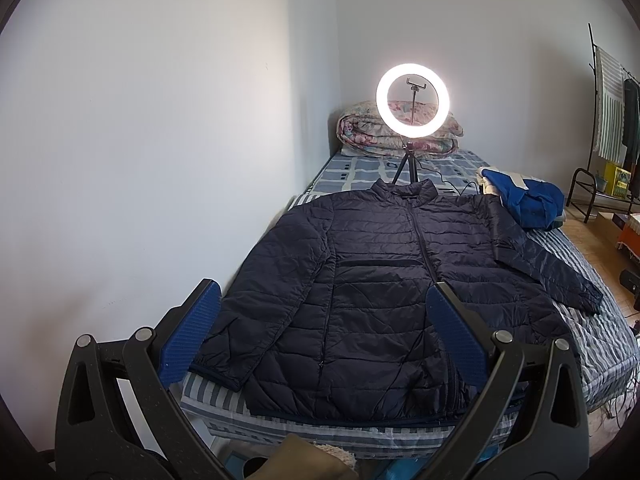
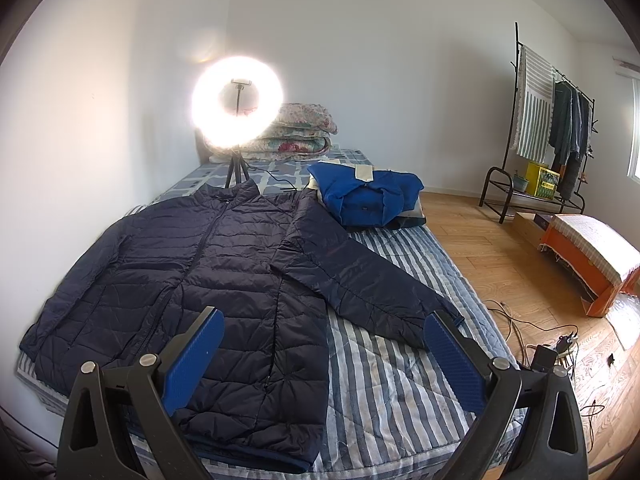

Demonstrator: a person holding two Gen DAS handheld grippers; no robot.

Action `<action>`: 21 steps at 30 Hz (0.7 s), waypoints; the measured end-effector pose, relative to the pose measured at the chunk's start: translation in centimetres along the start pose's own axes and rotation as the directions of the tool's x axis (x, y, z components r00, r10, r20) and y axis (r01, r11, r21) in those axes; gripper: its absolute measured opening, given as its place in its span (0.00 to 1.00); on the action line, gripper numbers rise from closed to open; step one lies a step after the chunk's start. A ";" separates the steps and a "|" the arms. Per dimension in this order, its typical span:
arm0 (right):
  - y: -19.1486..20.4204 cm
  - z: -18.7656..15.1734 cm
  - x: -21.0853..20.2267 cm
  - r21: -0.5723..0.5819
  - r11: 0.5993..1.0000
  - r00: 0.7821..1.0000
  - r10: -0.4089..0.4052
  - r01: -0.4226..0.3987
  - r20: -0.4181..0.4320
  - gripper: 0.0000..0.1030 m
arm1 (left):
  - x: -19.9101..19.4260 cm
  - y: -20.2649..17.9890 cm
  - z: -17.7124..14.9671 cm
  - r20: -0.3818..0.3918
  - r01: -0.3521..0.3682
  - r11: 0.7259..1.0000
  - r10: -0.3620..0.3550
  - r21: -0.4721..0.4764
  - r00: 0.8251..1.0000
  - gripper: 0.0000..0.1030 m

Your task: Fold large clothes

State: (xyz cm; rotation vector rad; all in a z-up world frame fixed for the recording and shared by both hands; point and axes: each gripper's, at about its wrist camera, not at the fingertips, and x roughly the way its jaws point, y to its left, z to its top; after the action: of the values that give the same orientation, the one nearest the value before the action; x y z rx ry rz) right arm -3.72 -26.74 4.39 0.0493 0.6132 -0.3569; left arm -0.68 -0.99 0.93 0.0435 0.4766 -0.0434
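A dark navy puffer jacket [image 1: 372, 280] lies flat and zipped, front up, on the striped bed [image 1: 592, 332], collar toward the far end. It also shows in the right wrist view [image 2: 208, 276], with its right sleeve [image 2: 368, 284] spread out over the bedding. My left gripper [image 1: 324, 316] is open and empty, held above the jacket's lower half. My right gripper [image 2: 324, 340] is open and empty, above the jacket's hem and the sleeve cuff.
A lit ring light on a tripod [image 1: 412, 100] stands on the bed behind the collar. A folded blue garment [image 2: 368, 196] lies at the bed's far right. Folded quilts [image 2: 296, 132] sit at the head. A clothes rack [image 2: 552, 120], an orange stool [image 2: 592, 260] and cables [image 2: 540, 340] are on the wooden floor.
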 end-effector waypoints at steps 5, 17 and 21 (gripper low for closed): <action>0.1 0.0 0.0 -0.002 1.000 1.000 0.005 -0.005 0.001 0.98 | 0.0 0.0 -0.1 0.000 -0.002 1.000 0.002 -0.001 1.000 1.00; 0.7 0.3 0.0 -0.006 1.000 1.000 0.023 -0.023 0.004 0.98 | 0.0 0.1 -0.2 0.000 -0.002 1.000 0.002 -0.001 1.000 1.00; 0.9 0.3 0.1 -0.009 0.999 0.999 0.032 -0.032 0.005 0.98 | 0.1 0.5 -0.1 -0.002 -0.008 1.000 0.008 0.000 1.000 1.00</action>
State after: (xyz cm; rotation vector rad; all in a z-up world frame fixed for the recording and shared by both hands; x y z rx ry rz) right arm -3.18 -25.97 4.57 0.0496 0.6086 -0.3234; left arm -0.60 -0.52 0.83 0.0449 0.4782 -0.0359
